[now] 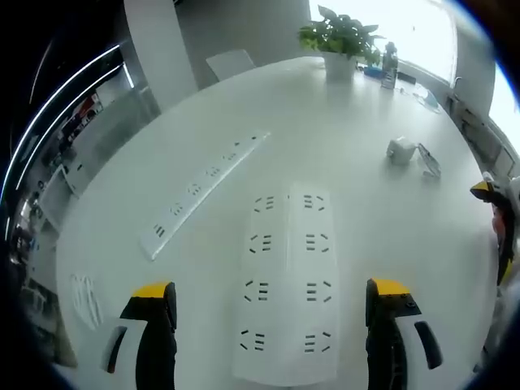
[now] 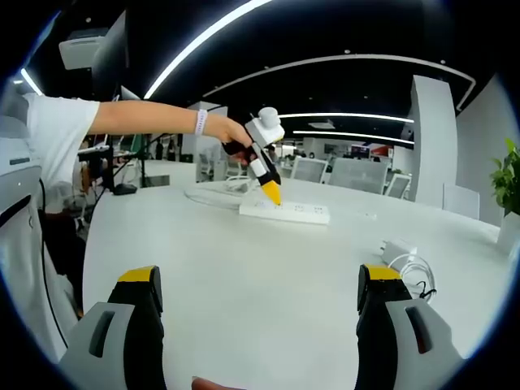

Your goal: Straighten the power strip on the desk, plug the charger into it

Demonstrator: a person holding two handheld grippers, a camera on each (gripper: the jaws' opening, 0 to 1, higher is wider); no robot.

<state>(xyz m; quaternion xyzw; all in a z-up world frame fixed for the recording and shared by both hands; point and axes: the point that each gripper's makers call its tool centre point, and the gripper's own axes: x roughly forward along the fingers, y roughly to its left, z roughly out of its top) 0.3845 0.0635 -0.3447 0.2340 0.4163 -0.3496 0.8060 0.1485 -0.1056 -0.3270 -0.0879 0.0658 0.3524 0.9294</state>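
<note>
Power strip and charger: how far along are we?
Nothing looks done. The left tongs straddle the power strip, open, not gripping; in the right gripper view they hover just above it. The charger lies unplugged on the desk; the right tongs are open, short of it. Straightening and plugging remain.

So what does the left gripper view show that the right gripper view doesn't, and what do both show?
Left gripper view: a long slim power strip lying diagonally, a potted plant and a bottle at the desk's far edge.

Right gripper view: a person's arm holding the left gripper down at the wide power strip, office chairs behind.

Both: the white desk, the wide power strip, the white charger with its cable, and open yellow-tipped jaws.
</note>
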